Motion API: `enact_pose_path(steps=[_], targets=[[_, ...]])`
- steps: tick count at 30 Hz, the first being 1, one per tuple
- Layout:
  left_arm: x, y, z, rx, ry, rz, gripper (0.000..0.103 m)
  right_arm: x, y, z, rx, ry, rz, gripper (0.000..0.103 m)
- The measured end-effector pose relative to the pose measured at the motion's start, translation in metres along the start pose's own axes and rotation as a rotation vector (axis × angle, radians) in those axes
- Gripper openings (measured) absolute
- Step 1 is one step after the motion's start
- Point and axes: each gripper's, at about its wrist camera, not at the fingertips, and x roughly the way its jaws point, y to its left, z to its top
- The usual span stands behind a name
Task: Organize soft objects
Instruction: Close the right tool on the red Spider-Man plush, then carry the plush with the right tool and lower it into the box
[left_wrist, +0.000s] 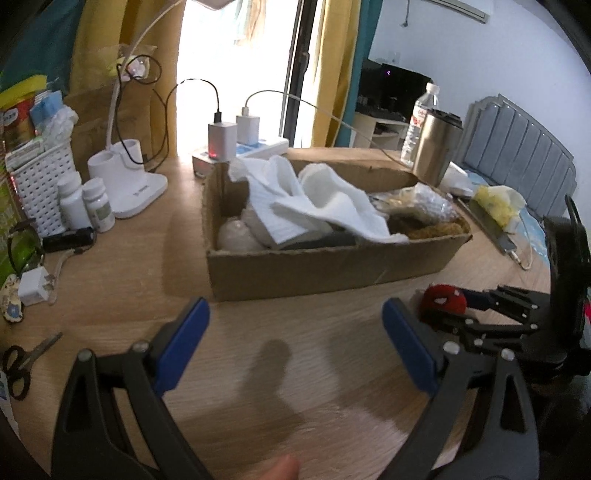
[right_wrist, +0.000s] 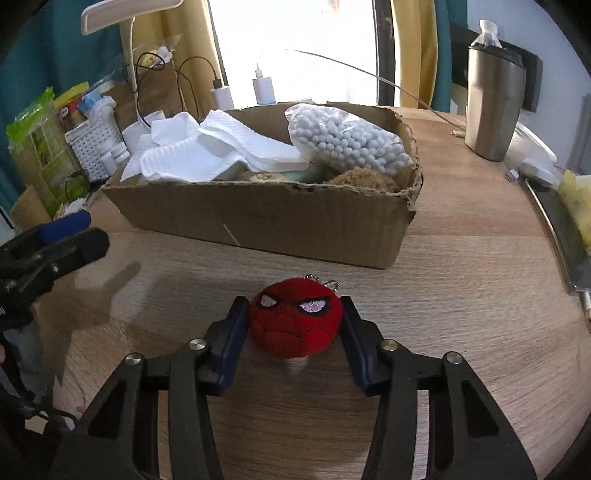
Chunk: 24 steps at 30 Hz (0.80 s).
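A red plush spider-mask ball (right_wrist: 295, 321) with a small chain sits between the blue pads of my right gripper (right_wrist: 295, 310), which is shut on it just above or on the wooden table (right_wrist: 461, 295). It also shows in the left wrist view (left_wrist: 441, 298). A cardboard box (right_wrist: 266, 218) stands beyond it, holding white towels (right_wrist: 207, 151), a bag of white beads (right_wrist: 347, 140) and a brown fuzzy item (right_wrist: 362, 179). My left gripper (left_wrist: 295, 328) is open and empty in front of the box (left_wrist: 325, 266).
A steel tumbler (right_wrist: 493, 107) and water bottle (left_wrist: 419, 122) stand at the right. A white basket (left_wrist: 40, 184), pill bottles (left_wrist: 98, 203), lamp base (left_wrist: 129, 177), chargers (left_wrist: 221, 140) and scissors (left_wrist: 22, 362) crowd the left. A tray (right_wrist: 561, 236) lies at the right edge.
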Motion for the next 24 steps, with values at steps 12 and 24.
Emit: enact_pose_path(steps=[12,24], targets=[[-0.015,0.018,0.006,-0.017,-0.022,-0.024,0.096,-0.025,0.021,0.013,-0.043,-0.058,0.005,0.049],[-0.024,0.045,0.029,0.004,-0.094,-0.038,0.096,-0.049,0.060,0.055,-0.115,-0.147,-0.062,0.049]])
